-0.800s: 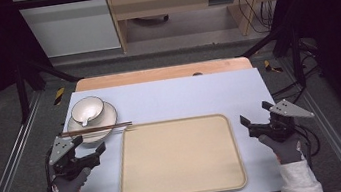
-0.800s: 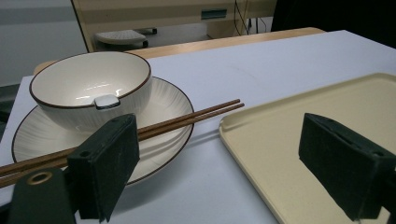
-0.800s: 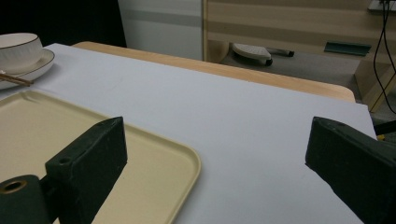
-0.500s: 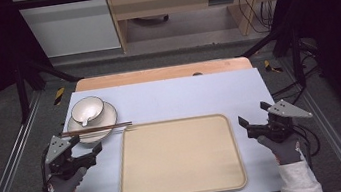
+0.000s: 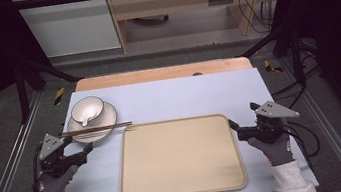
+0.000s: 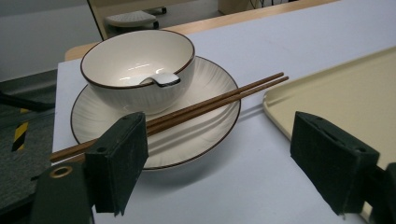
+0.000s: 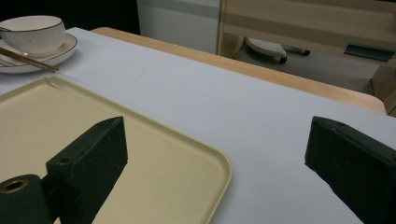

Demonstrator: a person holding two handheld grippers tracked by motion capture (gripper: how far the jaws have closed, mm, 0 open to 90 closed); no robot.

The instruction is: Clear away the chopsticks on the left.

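The table [image 5: 168, 96] spreads wide under its pale blue-grey cover, and the landmark here is the beige tray [image 5: 179, 158], lying flat in the middle of the near half, its raised rim running close to the table's near edge. Bare cover stretches beyond the tray's far rim all the way to the wooden strip at the back, so there is plenty of room out there.

Off the tray's far-left corner sits the plate [image 5: 104, 121], with the white bowl [image 5: 87, 110] standing on it and a spoon [image 6: 161, 79] resting inside the bowl. A pair of brown chopsticks [image 5: 95, 130] lies across the plate's near rim, the tips pointing toward the tray and reaching just past its corner.

Left of the tray, the left gripper [image 5: 83, 152] hovers just short of the plate, jaws spread wide with nothing between them; in the left gripper view the plate's near rim and the chopstick ends lie right ahead of the pads, apart from them.

At the tray's right edge, the right gripper [image 5: 233, 128] hangs with jaws wide apart too, gripping nothing, one jaw over the tray's corner rim, the other over bare cover.
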